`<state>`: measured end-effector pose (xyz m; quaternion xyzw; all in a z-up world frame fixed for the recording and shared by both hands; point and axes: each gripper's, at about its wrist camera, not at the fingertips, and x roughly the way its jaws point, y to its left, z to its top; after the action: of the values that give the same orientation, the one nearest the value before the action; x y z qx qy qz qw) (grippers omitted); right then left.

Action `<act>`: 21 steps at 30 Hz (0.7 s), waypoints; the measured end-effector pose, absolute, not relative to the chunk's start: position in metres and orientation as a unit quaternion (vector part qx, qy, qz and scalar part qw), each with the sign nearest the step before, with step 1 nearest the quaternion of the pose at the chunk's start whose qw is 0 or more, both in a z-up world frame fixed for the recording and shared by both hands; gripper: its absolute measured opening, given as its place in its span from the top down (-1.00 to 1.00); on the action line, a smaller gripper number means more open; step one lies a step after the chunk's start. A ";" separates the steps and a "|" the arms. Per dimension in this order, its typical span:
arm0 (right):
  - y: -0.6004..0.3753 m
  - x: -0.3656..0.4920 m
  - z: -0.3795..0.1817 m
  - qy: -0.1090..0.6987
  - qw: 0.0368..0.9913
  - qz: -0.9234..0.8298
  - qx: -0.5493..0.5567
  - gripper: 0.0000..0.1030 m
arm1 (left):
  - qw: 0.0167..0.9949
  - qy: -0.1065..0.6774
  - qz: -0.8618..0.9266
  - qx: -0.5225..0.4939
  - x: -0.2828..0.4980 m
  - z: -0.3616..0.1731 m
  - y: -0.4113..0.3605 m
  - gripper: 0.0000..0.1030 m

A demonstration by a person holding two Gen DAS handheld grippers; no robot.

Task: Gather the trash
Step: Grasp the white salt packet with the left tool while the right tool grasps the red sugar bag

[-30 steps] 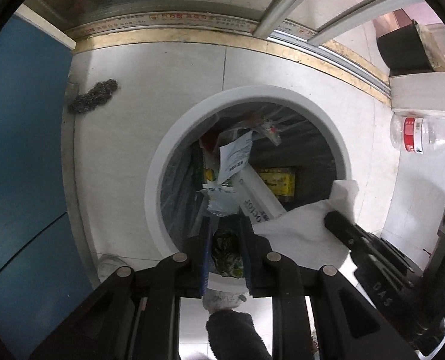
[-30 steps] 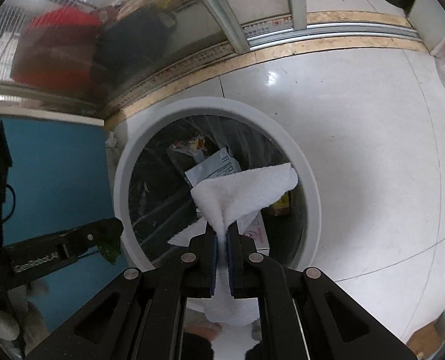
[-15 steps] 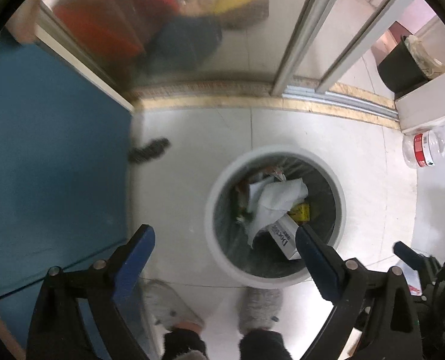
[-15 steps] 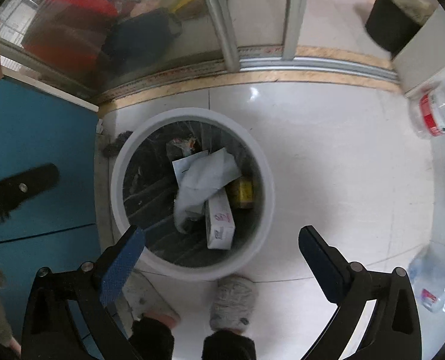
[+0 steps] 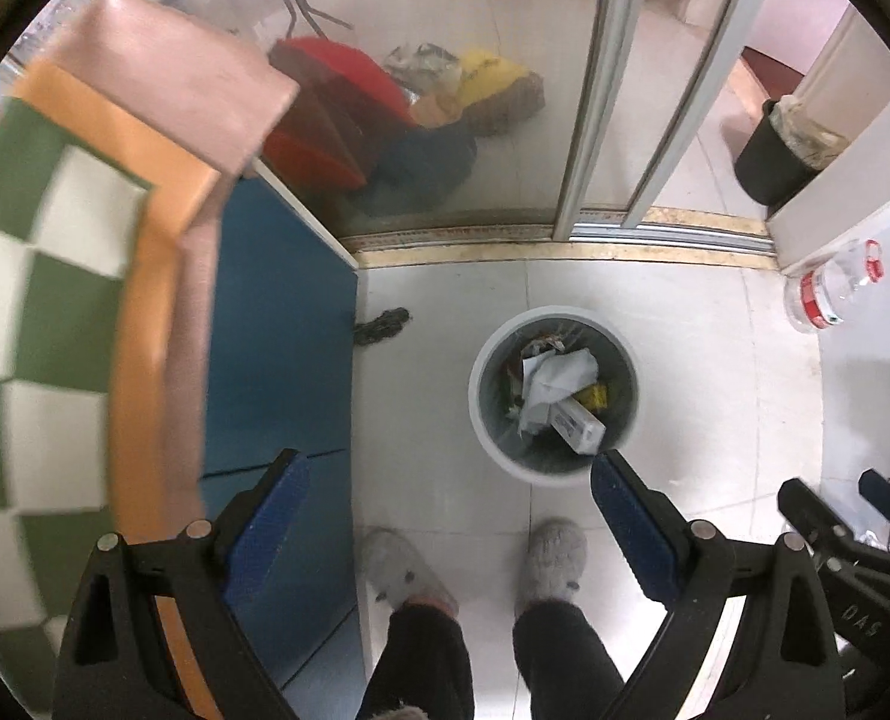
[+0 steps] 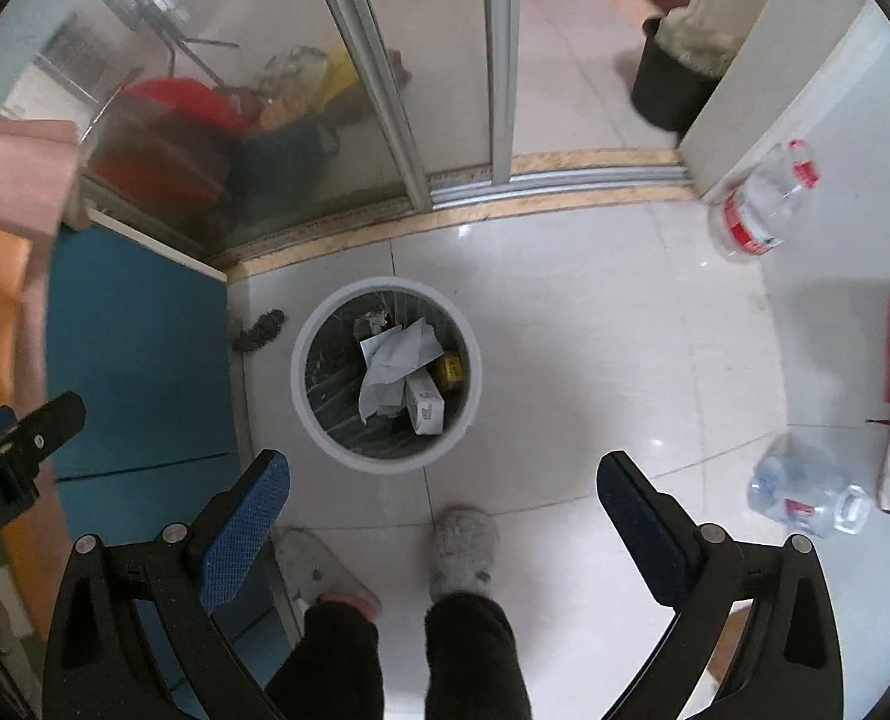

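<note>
— What does your left camera show?

— My left gripper (image 5: 445, 501) hangs high over the floor with its jaws spread wide and nothing between them. Past its fingers stands the white trash bin (image 5: 481, 414) on the pale tiles, and in it lies the white tissue (image 5: 556, 375), crumpled on top of a white carton (image 5: 578, 425) and a yellow box (image 5: 596, 397). A clear plastic bottle (image 5: 829, 291) with a red label lies off to the right by the wall. My two grey slippers (image 5: 550, 558) stand just short of the bin, and a checked green-and-white tabletop (image 5: 31, 312) fills the left edge, blurred.

— And the right one?

— My right gripper (image 6: 443, 501) is also held apart and carries nothing. The trash bin (image 6: 301, 402) sits ahead and a little left of centre, near the blue cabinet (image 6: 139, 348). The tissue (image 6: 397, 363) rests inside, touching the carton (image 6: 426, 405). A small dark scrap (image 6: 258, 330) lies on the tiles between bin and cabinet. Two clear bottles lie well apart on the right, one (image 6: 760, 204) by the wall, one (image 6: 805, 495) nearer me.
</note>
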<state>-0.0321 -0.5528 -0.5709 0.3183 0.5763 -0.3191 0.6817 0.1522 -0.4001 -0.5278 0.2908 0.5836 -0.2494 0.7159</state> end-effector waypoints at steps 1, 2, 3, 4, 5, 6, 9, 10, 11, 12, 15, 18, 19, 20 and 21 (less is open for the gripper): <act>-0.550 -0.037 -0.550 0.573 0.684 -0.319 0.319 -1.00 | 0.716 0.583 -0.252 0.291 0.147 -0.515 -0.397 -0.86; -0.547 -0.040 -0.535 0.572 0.686 -0.318 0.317 -1.00 | 0.716 0.582 -0.254 0.291 0.142 -0.503 -0.394 -0.86; -0.544 -0.045 -0.515 0.570 0.688 -0.318 0.318 -1.00 | 0.715 0.581 -0.257 0.292 0.137 -0.488 -0.391 -0.86; -0.543 -0.048 -0.502 0.568 0.689 -0.318 0.318 -1.00 | 0.714 0.581 -0.259 0.293 0.134 -0.478 -0.390 -0.86; -0.541 -0.053 -0.486 0.567 0.690 -0.318 0.319 -1.00 | 0.713 0.581 -0.261 0.293 0.129 -0.464 -0.387 -0.86; -0.538 -0.058 -0.467 0.564 0.692 -0.316 0.321 -1.00 | 0.713 0.581 -0.264 0.292 0.126 -0.454 -0.385 -0.86; -0.532 -0.071 -0.419 0.555 0.699 -0.318 0.319 -1.00 | 0.713 0.575 -0.276 0.290 0.116 -0.419 -0.381 -0.86; -0.529 -0.074 -0.408 0.553 0.701 -0.319 0.318 -1.00 | 0.714 0.573 -0.280 0.289 0.114 -0.409 -0.380 -0.86; -0.527 -0.078 -0.394 0.550 0.703 -0.321 0.318 -1.00 | 0.715 0.571 -0.283 0.288 0.112 -0.399 -0.379 -0.86; -0.525 -0.082 -0.379 0.547 0.704 -0.322 0.317 -1.00 | 0.715 0.571 -0.286 0.285 0.111 -0.390 -0.378 -0.86; -0.519 -0.089 -0.350 0.544 0.708 -0.324 0.312 -1.00 | 0.721 0.566 -0.295 0.271 0.111 -0.362 -0.373 -0.86; -0.516 -0.090 -0.330 0.542 0.709 -0.324 0.313 -1.00 | 0.728 0.562 -0.297 0.258 0.115 -0.342 -0.366 -0.86; -0.515 -0.088 -0.324 0.541 0.710 -0.323 0.314 -1.00 | 0.731 0.561 -0.294 0.254 0.117 -0.334 -0.363 -0.86; -0.514 -0.086 -0.318 0.539 0.712 -0.321 0.317 -1.00 | 0.737 0.557 -0.288 0.254 0.122 -0.326 -0.360 -0.86; -0.513 -0.083 -0.313 0.536 0.714 -0.318 0.319 -1.00 | 0.742 0.552 -0.286 0.252 0.125 -0.319 -0.356 -0.86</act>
<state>-0.0828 -0.5133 -0.3130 0.3193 0.5360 -0.3179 0.7139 0.1250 -0.3563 -0.3185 0.2524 0.5516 -0.2856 0.7419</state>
